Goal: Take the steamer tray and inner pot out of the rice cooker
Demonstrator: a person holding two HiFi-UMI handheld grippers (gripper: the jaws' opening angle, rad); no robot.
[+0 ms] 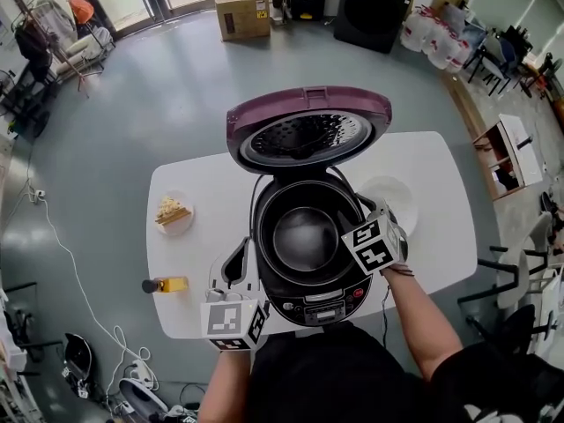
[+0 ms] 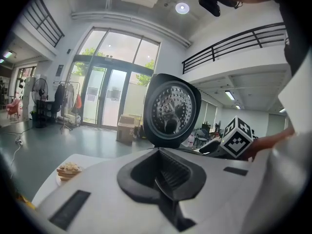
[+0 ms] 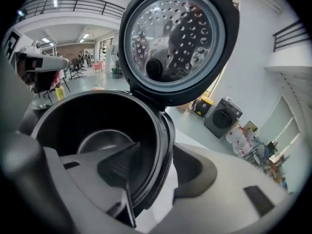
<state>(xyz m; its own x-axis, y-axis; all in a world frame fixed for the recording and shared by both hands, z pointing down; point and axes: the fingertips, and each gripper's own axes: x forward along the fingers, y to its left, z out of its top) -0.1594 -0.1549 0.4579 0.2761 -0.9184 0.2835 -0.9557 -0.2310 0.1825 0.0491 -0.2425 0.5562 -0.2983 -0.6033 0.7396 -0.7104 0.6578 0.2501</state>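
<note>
The right gripper (image 1: 359, 211) has its jaws apart. They sit over the thin right rim of the inner pot (image 1: 304, 236). One ribbed black pad (image 3: 119, 165) is inside the pot and the other jaw is outside it. A little white gap shows by the outside jaw. The left gripper (image 1: 233, 271) has its jaws pressed together with nothing in them, and it hangs by the front left of the rice cooker (image 1: 308, 302). The pot sits down in the cooker. It is round, dark inside and shiny at the bottom. The purple lid (image 1: 308, 113) stands open at the back, and its silver underside is full of little holes. The cooker is on a white table (image 1: 432, 174) with round corners. A white round dish (image 1: 392, 199) lies just right of the cooker. On the left are a small plate of food (image 1: 174, 211) and a yellow bottle (image 1: 166, 285) lying on its side.
</note>
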